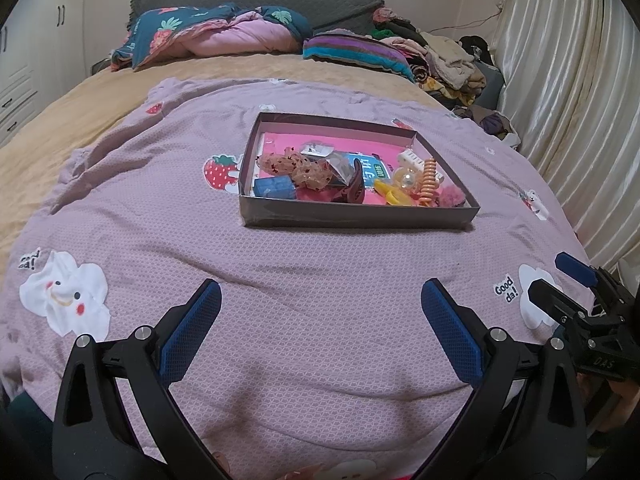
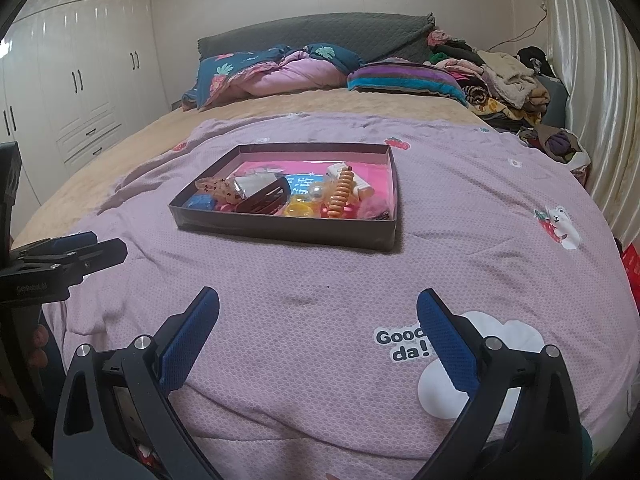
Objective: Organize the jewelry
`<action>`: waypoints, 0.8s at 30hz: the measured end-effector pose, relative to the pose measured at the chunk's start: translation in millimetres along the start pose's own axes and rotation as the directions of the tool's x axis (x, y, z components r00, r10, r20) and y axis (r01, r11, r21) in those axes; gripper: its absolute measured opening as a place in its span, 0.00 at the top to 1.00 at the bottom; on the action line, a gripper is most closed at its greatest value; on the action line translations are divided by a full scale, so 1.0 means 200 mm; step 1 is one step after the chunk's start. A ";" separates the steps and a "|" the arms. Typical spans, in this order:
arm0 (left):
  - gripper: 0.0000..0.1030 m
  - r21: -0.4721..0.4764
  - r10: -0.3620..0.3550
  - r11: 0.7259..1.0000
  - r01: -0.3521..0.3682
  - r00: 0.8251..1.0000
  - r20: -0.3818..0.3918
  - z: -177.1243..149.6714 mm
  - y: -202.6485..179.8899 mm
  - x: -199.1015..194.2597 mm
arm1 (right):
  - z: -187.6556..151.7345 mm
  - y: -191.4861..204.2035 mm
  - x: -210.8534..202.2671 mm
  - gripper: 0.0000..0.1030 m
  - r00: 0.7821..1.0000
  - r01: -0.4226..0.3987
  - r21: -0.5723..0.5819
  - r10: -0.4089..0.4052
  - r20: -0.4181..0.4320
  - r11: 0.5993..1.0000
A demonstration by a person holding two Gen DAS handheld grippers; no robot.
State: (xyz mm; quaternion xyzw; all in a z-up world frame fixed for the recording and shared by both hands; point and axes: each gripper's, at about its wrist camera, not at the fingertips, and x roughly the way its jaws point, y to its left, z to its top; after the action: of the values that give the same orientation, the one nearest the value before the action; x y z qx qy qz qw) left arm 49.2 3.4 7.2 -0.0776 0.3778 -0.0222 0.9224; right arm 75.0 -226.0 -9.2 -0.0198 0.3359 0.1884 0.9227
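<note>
Jewelry and hair pieces were seen gathered in a shallow box (image 1: 360,216), which lay on the quilt (image 1: 280,280) ahead of both grippers and well apart from them. Inside it an orange coil tie (image 1: 429,178), a dark claw clip (image 1: 354,192), a blue block (image 1: 274,188), a yellow piece (image 1: 390,194) and a pink puff (image 1: 452,196) were crowded toward the near wall. No piece was found on the quilt outside the box.

The left gripper (image 1: 320,320) was held low over the quilt with its fingers spread wide and nothing between them. The right gripper (image 2: 318,320) was held the same way, fingers apart and empty.

Two stages would be fitted by this scene: the pieces collected and still to be sorted, or the collecting already finished. The step in hand could not be decided from these views. Any reach into the box would call for a careful approach over its near wall, as the pieces overlapped.
</note>
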 end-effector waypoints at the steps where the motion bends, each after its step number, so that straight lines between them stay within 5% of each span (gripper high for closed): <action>1: 0.09 -0.001 -0.001 1.000 0.001 1.000 0.001 0.00 0.00 0.00 | 0.00 0.00 0.00 0.04 1.000 -0.001 0.001 0.001 0.000 1.000; 24: 0.09 0.000 0.002 1.000 -0.002 1.000 -0.002 0.00 0.01 0.00 | 0.00 0.00 0.00 0.04 1.000 0.001 0.000 -0.001 0.001 1.000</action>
State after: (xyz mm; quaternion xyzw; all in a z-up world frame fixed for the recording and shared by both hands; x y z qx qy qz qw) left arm 49.0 5.3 7.9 -0.0772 0.3790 -0.0215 0.9219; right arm 74.7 -226.1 -9.0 -0.0199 0.3355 0.1879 0.9229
